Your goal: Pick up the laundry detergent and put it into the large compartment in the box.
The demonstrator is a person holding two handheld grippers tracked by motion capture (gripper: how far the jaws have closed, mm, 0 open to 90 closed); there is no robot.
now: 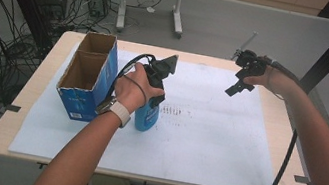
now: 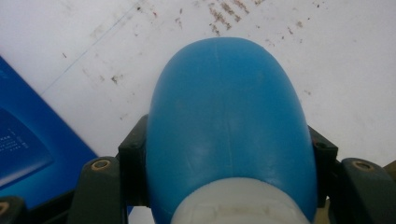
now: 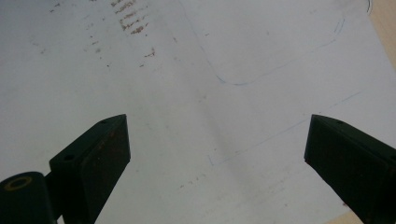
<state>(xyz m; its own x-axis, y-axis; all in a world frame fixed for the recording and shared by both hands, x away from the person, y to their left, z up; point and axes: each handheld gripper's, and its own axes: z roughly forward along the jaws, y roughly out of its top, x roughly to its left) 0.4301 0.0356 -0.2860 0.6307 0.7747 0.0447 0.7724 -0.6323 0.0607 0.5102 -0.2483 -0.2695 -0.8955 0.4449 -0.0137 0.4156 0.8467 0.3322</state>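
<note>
While the left gripper [image 1: 156,91] clamps the blue bottle [image 1: 147,115] just beside the open cardboard box [image 1: 88,75], seemingly resting on the white surface [image 1: 205,140], the carrying step looks underway, and next comes a lift into a compartment, with the right gripper [image 1: 241,83] hanging wide open and empty.

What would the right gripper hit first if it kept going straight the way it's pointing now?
Most likely the white sheet that covers the table. The right gripper points down at it with its jaws wide apart and nothing between them. How far above the sheet it hangs is hard to tell.
</note>
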